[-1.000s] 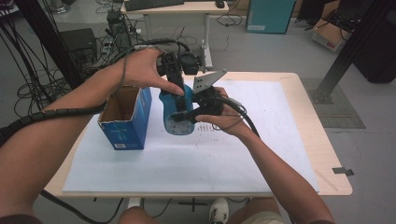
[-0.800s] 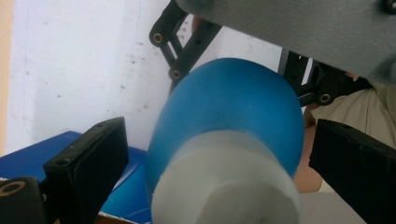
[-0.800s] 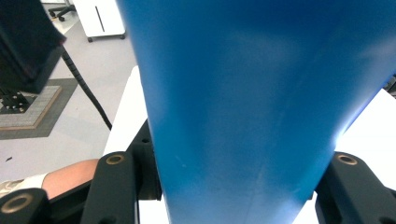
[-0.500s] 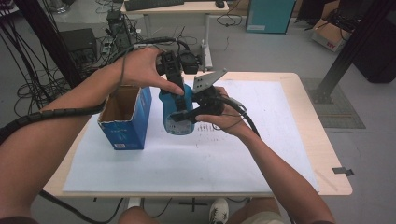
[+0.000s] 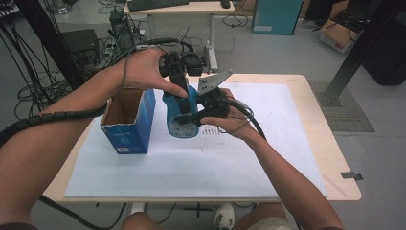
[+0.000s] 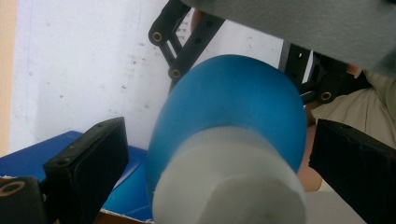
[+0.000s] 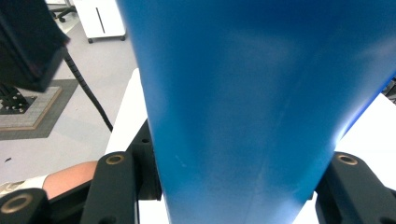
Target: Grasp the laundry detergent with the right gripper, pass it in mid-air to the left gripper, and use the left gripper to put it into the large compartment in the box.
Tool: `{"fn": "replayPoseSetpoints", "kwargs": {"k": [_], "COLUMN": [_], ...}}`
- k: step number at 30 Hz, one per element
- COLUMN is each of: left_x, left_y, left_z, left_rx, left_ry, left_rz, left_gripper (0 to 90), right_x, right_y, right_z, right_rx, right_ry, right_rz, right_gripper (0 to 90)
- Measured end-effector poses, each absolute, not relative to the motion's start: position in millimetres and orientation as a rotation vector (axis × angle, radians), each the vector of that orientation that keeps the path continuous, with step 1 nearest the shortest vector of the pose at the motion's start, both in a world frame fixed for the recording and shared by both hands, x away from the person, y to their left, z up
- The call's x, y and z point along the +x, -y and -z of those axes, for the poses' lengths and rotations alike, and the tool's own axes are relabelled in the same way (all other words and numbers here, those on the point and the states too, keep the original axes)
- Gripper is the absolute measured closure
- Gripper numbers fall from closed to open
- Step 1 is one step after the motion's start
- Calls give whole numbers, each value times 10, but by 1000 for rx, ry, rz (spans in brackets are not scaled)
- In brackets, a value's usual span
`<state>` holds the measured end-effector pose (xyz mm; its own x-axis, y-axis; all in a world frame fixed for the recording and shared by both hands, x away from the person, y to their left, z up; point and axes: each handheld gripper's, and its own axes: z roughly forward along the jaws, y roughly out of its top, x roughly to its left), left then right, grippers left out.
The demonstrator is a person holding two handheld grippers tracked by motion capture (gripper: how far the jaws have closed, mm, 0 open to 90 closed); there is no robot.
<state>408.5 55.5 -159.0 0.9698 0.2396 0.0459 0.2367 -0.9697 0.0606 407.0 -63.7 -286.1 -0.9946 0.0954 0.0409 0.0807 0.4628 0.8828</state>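
**Blue bottle held above the table by the right gripper**

Above the white sheet [image 5: 191,163] that covers the table [image 5: 330,143], a blue bottle [image 5: 181,112] with a pale cap is held off the surface, just right of an open blue box [image 5: 128,120] that stands on the sheet.

Right gripper [image 5: 189,116]: jaws closed against both sides of the bottle's body (in the right gripper view the blue surface runs from one black jaw to the other). A grey plate [image 5: 213,82] sits on top of it.

Left gripper [image 5: 179,91]: placed over the cap end from above. In the left gripper view its two jaws stand spread, one on each side of the bottle [image 6: 229,121], each with a visible gap, not touching it.

Left hand [image 5: 143,69] grasps the left gripper; right hand [image 5: 230,122] grasps the right.
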Motion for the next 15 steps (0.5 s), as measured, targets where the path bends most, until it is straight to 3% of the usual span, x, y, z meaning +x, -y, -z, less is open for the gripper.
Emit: {"fn": "replayPoseSetpoints", "kwargs": {"k": [15], "left_x": [4076], "left_y": [-539], "left_z": [1567], "left_rx": [3070], "left_ry": [-366], "left_rz": [-89], "left_gripper": [50], "right_x": [4071], "right_y": [653], "right_z": [2845], "right_rx": [152], "right_ry": [-2674], "right_rz": [-1619], "right_gripper": [442]}}
